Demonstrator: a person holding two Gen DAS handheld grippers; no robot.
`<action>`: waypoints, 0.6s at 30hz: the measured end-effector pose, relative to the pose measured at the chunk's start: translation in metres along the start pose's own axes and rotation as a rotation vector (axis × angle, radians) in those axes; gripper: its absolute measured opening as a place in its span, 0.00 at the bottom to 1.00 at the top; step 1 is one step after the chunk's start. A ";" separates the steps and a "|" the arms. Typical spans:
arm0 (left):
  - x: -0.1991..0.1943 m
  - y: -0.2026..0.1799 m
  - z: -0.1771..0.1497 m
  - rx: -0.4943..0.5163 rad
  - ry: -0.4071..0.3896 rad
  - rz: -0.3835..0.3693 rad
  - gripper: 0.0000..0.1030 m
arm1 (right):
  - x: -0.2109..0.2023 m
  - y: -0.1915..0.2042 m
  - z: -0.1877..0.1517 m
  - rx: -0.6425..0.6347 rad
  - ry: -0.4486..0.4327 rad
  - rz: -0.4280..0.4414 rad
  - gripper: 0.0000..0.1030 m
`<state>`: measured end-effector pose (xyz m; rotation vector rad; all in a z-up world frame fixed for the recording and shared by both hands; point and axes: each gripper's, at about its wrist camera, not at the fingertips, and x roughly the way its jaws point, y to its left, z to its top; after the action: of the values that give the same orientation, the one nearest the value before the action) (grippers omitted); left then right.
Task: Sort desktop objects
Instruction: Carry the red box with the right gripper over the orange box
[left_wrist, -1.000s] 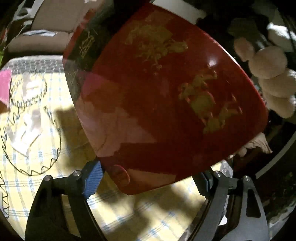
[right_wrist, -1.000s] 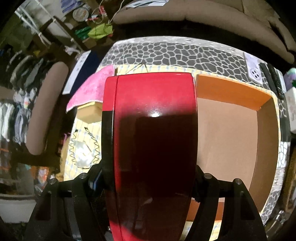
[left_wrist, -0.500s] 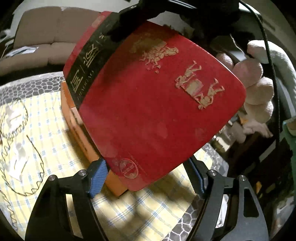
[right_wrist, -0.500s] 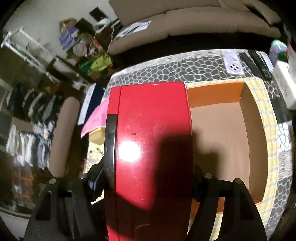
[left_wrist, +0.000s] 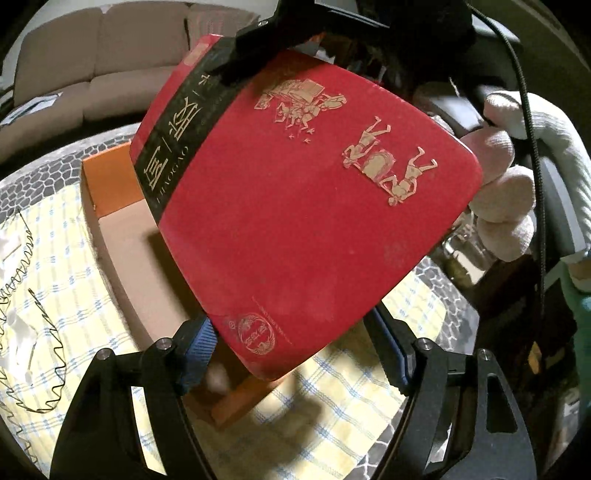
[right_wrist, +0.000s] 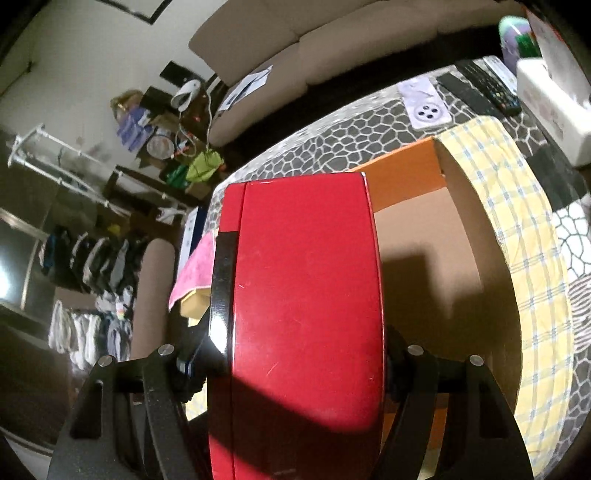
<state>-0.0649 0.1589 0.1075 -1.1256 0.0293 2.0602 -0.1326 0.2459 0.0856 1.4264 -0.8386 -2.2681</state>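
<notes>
A glossy red box (left_wrist: 306, 221) with a black band and gold figures hangs tilted in the air over an open orange cardboard box (left_wrist: 110, 177). My left gripper (left_wrist: 291, 343) is shut on its near lower corner, blue pads (left_wrist: 195, 339) against both sides. In the right wrist view the red box (right_wrist: 303, 314) fills the middle. My right gripper (right_wrist: 295, 362) is shut across its thickness. The brown inside of the orange box (right_wrist: 443, 258) shows past it to the right. That gripper's black fingers (left_wrist: 258, 48) clamp the banded edge in the left view, held by a gloved hand (left_wrist: 506, 206).
A yellow checked cloth (left_wrist: 332, 406) covers the pebble-patterned table. Wire coil rings (left_wrist: 33, 332) lie left of the orange box. A pink cloth (right_wrist: 192, 273), a white power strip (right_wrist: 428, 107), remotes (right_wrist: 484, 88) and a white case (right_wrist: 550, 107) lie around it. A sofa (right_wrist: 332, 44) stands behind.
Both grippers carried the red box sideways over the table; the orange box came into the left view beneath it. The box rolled, and the left jaws narrowed onto its corner.
</notes>
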 end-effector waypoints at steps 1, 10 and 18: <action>0.004 0.000 0.001 0.001 0.011 0.007 0.72 | 0.003 -0.009 0.001 0.015 -0.001 0.014 0.71; 0.028 0.010 -0.003 -0.016 0.089 0.035 0.72 | 0.037 -0.054 0.007 0.107 0.025 0.085 0.71; 0.035 0.010 -0.002 0.013 0.115 0.084 0.72 | 0.051 -0.070 0.014 0.135 0.052 0.077 0.71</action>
<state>-0.0811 0.1733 0.0778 -1.2521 0.1484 2.0631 -0.1660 0.2751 0.0100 1.4775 -1.0290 -2.1438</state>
